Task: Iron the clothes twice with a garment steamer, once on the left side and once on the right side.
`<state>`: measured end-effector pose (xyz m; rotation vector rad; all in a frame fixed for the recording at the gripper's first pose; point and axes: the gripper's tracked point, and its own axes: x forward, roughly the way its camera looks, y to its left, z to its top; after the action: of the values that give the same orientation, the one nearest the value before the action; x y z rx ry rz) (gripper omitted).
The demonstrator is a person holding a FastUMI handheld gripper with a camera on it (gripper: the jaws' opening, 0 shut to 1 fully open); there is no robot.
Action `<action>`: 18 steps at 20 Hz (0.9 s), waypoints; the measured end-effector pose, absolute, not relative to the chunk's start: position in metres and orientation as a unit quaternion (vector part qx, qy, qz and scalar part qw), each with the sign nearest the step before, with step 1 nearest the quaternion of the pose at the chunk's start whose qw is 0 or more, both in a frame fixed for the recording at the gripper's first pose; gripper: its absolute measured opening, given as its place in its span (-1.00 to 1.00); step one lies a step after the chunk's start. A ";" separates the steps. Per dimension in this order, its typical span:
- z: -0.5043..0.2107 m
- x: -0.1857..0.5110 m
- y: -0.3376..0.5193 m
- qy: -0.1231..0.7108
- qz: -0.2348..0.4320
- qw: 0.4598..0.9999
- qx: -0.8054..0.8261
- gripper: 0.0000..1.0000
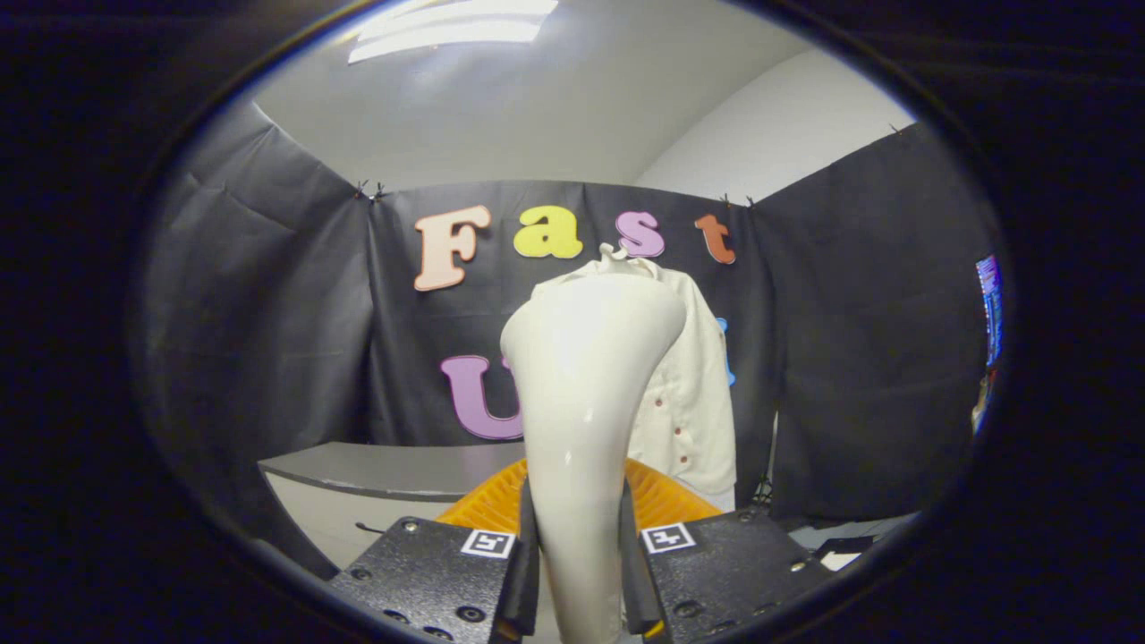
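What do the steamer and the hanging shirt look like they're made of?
The garment steamer, clamped between the fingers of the gripper, looks like glossy cream plastic: smooth, with bright highlights. The shirt beyond it seems a matte off-white woven cloth, soft folds and small dark buttons; the exact fibre can't be told.

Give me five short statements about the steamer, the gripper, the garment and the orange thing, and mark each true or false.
1. The gripper is shut on the garment steamer. True.
2. The steamer lies flat on the grey table. False: it stands upright between the fingers.
3. The cream shirt hangs beyond the steamer, before the black cloth. True.
4. The shirt is folded in the orange object. False: it hangs upright behind the orange ribbed object.
5. The steamer's head is dark blue. False: it is glossy cream-white.
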<state>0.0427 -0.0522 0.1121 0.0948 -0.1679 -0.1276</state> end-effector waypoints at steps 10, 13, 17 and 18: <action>0.072 -0.032 0.001 -0.086 -0.044 0.995 0.022 -0.24; 0.064 -0.043 0.003 -0.090 -0.051 0.995 0.009 -0.23; 0.042 -0.046 0.010 -0.076 -0.060 0.995 -0.007 -0.23; 0.040 -0.043 0.015 -0.074 -0.056 0.996 -0.008 -0.23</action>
<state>-0.0435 0.0154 0.0396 -0.0160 -0.1487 -0.1121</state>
